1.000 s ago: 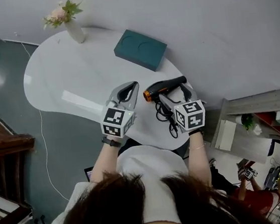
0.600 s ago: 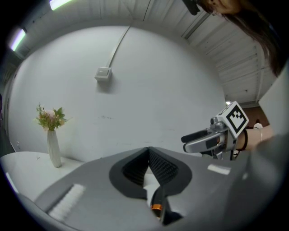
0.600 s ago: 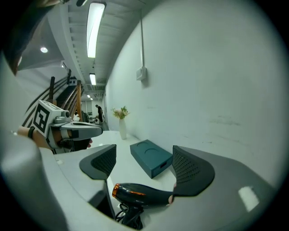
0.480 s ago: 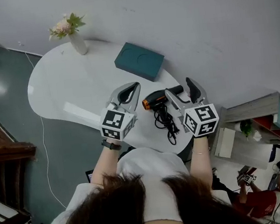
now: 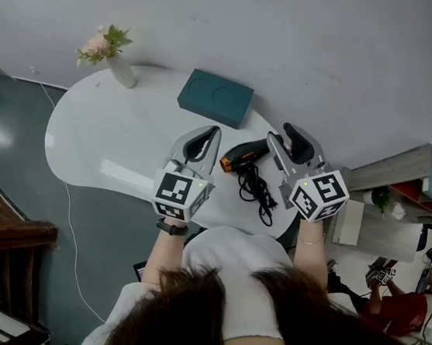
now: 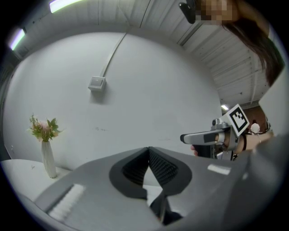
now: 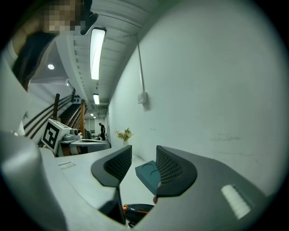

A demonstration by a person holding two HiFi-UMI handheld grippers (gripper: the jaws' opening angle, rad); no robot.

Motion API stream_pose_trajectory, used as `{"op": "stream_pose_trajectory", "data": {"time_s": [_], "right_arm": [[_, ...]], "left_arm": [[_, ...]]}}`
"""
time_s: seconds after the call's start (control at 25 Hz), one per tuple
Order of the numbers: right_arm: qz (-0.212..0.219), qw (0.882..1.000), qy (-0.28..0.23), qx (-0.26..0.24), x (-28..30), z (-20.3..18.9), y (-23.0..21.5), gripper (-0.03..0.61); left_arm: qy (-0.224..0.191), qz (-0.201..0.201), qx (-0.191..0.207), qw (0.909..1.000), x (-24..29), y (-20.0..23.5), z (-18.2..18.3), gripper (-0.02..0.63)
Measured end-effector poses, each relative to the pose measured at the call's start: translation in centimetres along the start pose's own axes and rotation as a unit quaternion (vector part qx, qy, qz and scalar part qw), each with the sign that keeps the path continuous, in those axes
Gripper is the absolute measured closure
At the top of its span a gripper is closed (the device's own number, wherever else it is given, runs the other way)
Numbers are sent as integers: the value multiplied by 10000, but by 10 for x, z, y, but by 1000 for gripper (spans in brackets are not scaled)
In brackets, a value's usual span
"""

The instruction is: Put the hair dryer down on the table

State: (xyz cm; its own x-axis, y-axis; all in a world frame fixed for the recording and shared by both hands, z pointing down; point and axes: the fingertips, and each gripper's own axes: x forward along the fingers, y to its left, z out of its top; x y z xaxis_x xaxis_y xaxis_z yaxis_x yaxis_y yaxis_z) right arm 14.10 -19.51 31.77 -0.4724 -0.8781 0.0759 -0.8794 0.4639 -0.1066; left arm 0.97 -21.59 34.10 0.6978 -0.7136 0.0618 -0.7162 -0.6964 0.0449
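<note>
The black hair dryer (image 5: 244, 156) with an orange ring lies on the white round table (image 5: 115, 117) near its front right edge, and its cord (image 5: 257, 192) is bunched in front of it. My right gripper (image 5: 281, 132) hangs above and just right of it. Its jaws have just been closing, still stand apart, and hold nothing. In the right gripper view the dryer (image 7: 135, 210) shows below the gripper (image 7: 143, 164). My left gripper (image 5: 210, 135) hovers left of the dryer with its tips together and empty. The left gripper view shows this gripper (image 6: 148, 150) and the right gripper (image 6: 212, 137).
A teal box (image 5: 215, 97) with two round hollows lies at the table's back, near the wall. A white vase of flowers (image 5: 118, 62) stands at the far left. A wooden shelf unit (image 5: 405, 184) is right of the table, and dark floor (image 5: 10, 154) lies to its left.
The right gripper has come off the hair dryer's handle, risen and shifted right, and its jaws have narrowed. The left gripper has risen a little. The dryer stays on the table.
</note>
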Motion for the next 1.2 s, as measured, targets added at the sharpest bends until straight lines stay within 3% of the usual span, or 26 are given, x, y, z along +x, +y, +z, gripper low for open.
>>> {"op": "stream_pose_trajectory", "data": {"time_s": [0.12,0.44,1.2], "right_arm": [[-172,9998,-40,83,-4,-3,-7,491],[-485,9986,-89,208,-15,-11,-19,575],[-838,9959,328,69,-27,-41,-29,575]], "left_arm": [[16,-40,-20,10000,1,-2,-2,555],[101,-149,-161,9997,4,-6,-13,554],[238,-143,-260,9993,0,2,-30,555]]}}
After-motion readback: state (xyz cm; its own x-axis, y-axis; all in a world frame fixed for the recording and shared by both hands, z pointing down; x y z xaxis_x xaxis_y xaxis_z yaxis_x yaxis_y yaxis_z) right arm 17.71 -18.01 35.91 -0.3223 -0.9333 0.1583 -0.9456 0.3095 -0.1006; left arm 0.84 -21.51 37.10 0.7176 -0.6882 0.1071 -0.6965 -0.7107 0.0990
